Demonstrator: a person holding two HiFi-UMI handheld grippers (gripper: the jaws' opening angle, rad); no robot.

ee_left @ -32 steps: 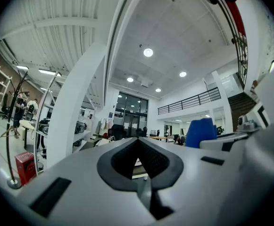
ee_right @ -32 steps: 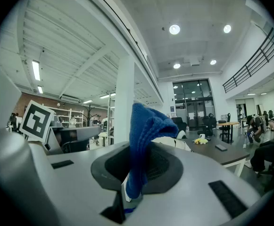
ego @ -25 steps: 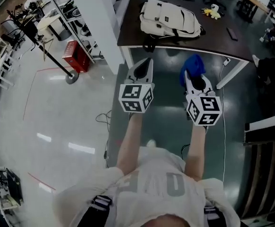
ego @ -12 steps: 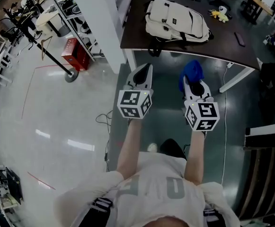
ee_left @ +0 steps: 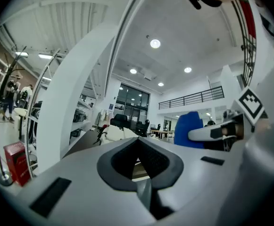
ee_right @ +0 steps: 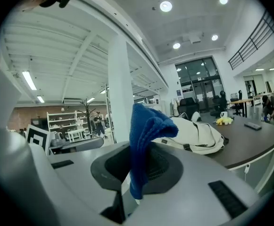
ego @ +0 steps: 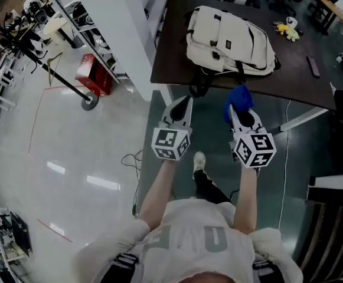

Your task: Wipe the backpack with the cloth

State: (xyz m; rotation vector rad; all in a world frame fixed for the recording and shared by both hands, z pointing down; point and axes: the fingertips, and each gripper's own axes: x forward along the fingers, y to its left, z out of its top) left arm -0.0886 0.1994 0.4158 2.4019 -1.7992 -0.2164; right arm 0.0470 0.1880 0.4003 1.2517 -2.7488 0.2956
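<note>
Nearest, both grippers were held in the air over the dark floor, short of the counter. The left gripper (ego: 182,103) had its jaws drawn together with nothing between them. The right gripper (ego: 241,112) was clamped on a blue terry cloth (ego: 240,95), which stood bunched above the jaws. Beyond lay the dark brown counter (ego: 171,61). The cream fabric backpack with black straps (ego: 230,34) lay flat on it, well apart from the cloth. A small yellow soft toy (ego: 288,29) sat at the counter's far right.
</note>
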